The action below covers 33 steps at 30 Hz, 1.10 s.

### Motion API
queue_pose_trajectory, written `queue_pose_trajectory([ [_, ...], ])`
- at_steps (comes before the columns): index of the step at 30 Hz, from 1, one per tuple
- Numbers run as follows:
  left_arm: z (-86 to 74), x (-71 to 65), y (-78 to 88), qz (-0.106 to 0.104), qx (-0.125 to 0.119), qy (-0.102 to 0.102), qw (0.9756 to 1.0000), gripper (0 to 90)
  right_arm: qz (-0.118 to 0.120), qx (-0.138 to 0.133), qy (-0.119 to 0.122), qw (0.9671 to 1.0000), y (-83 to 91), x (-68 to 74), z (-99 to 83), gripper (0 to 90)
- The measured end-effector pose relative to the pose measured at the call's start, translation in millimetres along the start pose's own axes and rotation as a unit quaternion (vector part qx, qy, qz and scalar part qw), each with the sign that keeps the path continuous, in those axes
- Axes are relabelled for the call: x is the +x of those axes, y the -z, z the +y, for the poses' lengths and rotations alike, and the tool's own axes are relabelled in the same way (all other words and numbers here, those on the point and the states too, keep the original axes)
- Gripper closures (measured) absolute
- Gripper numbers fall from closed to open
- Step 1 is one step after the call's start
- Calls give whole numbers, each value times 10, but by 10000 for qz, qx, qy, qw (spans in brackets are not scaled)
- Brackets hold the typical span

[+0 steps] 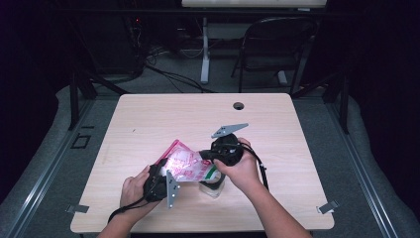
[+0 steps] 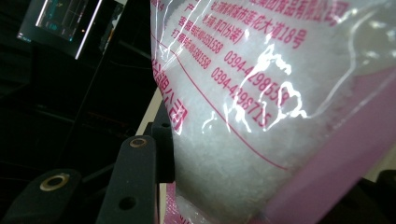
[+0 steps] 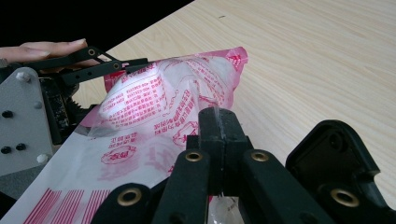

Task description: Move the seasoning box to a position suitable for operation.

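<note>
Held clear of the desk point(image 1: 148, 119), just below the middle of the high view: a clear plastic bag of white granules printed in pink point(image 1: 185, 166), slung between two tools. Long axis running from lower left to upper right of that view, one end at each tool, belly sagging between them.

Left hand-held gripper point(image 1: 163, 173) at the bag's lower-left end, half closed around the bulging part; in the left gripper view the bag point(image 2: 261, 116) pressed against the inner face of the black jaw at lower left, granules bulging past it. Other jaw hidden behind the plastic, so the pinch judged from the bulge rather than seen whole.

Right hand-held gripper point(image 1: 205, 154) at the upper-right end, jaws pressed together on a thin edge of film; in the right gripper view point(image 3: 217, 126) a sliver of clear plastic clamped between the two pads, the bag's full part point(image 3: 154, 102) stretching away toward the upper left.

Directly under the bag's right end, beside the right hand: a small clear jar point(image 1: 214, 187) standing on the desk, lower centre of the high view. Probably the target for pouring. Right end lower and nearer the jar, left end bearing the weight.
</note>
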<state>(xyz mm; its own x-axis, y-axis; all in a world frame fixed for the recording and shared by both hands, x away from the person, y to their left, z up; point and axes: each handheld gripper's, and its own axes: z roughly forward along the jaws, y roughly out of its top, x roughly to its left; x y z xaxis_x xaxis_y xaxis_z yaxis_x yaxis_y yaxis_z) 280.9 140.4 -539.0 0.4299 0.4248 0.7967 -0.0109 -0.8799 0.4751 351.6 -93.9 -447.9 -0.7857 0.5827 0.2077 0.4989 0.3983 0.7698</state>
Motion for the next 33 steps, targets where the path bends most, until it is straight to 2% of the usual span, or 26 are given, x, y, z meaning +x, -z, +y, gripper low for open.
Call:
queue_pose_trajectory([
  [6,30,29,25,76,5,-194,9998,612,12,-48,20,10000,31,0,-13,900],
  [13,75,100,59,118,107,-531,9985,613,79,-101,5,9999,50,-20,-21,900],
  [30,145,157,127,225,235,-923,9952,616,211,-228,-9,9995,68,-47,-46,900],
  [33,152,164,138,220,261,-963,9948,616,181,-212,72,9996,72,-38,-47,900],
])
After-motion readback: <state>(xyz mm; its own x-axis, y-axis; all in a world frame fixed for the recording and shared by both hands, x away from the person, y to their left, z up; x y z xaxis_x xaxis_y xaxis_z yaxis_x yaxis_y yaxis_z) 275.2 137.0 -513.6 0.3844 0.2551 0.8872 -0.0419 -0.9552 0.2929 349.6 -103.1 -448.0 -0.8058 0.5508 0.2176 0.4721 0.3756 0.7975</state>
